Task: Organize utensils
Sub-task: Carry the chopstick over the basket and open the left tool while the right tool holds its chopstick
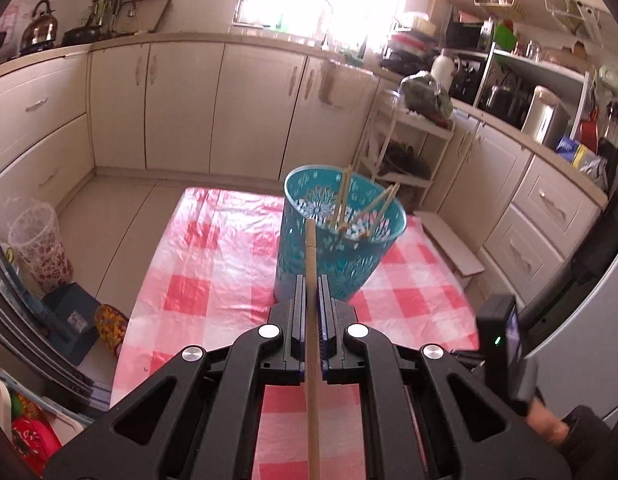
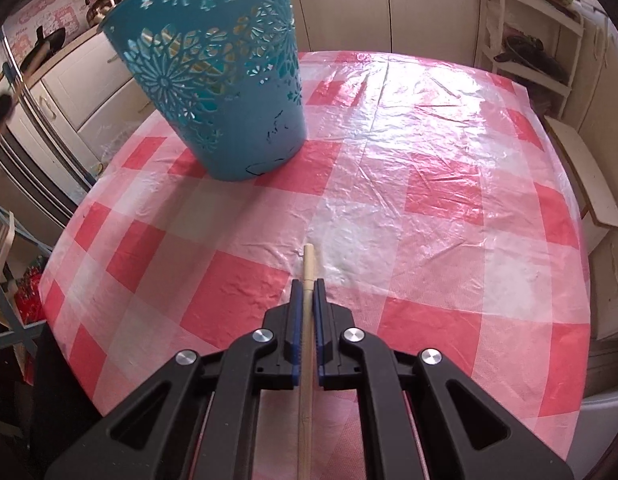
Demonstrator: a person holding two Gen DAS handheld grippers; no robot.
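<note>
Chopsticks: my left gripper (image 1: pixel 311 284) clamps one chopstick (image 1: pixel 311 264), right gripper (image 2: pixel 307 288) clamps another (image 2: pixel 307 264); light, stiff, slippery, so I'd grip mid-shaft.

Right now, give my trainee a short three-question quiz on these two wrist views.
1. True or false: the left claw is shut on a chopstick.
2. What does the right claw grip?
A. a spoon
B. a chopstick
C. nothing
3. Fill in: the teal basket stands on the ____ cloth.

Key:
1. true
2. B
3. checked
</note>
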